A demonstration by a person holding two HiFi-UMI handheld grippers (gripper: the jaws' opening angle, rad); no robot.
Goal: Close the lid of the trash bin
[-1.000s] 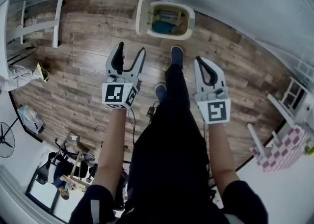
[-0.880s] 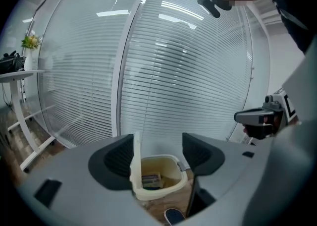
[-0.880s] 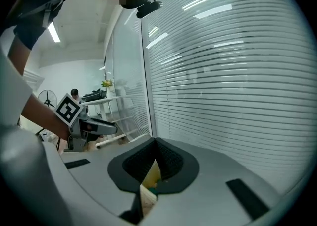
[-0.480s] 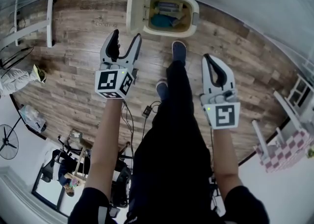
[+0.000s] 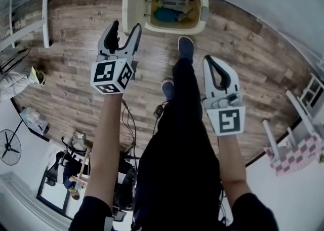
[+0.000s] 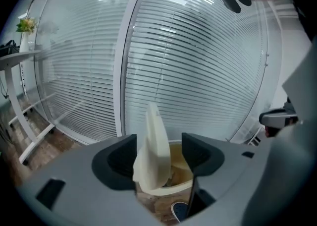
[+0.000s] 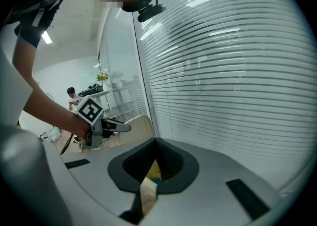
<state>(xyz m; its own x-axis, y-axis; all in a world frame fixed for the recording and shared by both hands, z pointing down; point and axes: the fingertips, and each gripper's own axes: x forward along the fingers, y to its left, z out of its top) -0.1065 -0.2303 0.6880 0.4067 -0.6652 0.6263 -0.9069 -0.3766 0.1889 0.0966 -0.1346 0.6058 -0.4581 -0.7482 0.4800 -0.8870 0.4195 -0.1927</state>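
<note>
The cream trash bin [image 5: 202, 9] stands on the wood floor by the glass wall, with rubbish inside. Its lid [image 5: 132, 2] is swung up and stands at the bin's left. My left gripper [image 5: 125, 27] is open, just short of the lid. In the left gripper view the upright lid [image 6: 154, 141] shows between the spread jaws, apart from both, with the bin [image 6: 181, 163] behind it. My right gripper [image 5: 208, 62] is shut on nothing, lower right of the bin beside the person's leg. The right gripper view shows the left gripper [image 7: 106, 126] in front of the lid [image 7: 141, 125].
The person's dark trousers and shoe [image 5: 185, 47] stand just in front of the bin. A white table frame [image 5: 45, 17] is at the far left, and a pink checked stool [image 5: 298, 149] at the right. A cable [image 5: 129, 118] trails on the floor. Blinds [image 6: 198, 71] cover the glass wall.
The person has stepped closer to the bin. My left gripper has moved forward and left up to the open lid. The right gripper stayed low and shut.
</note>
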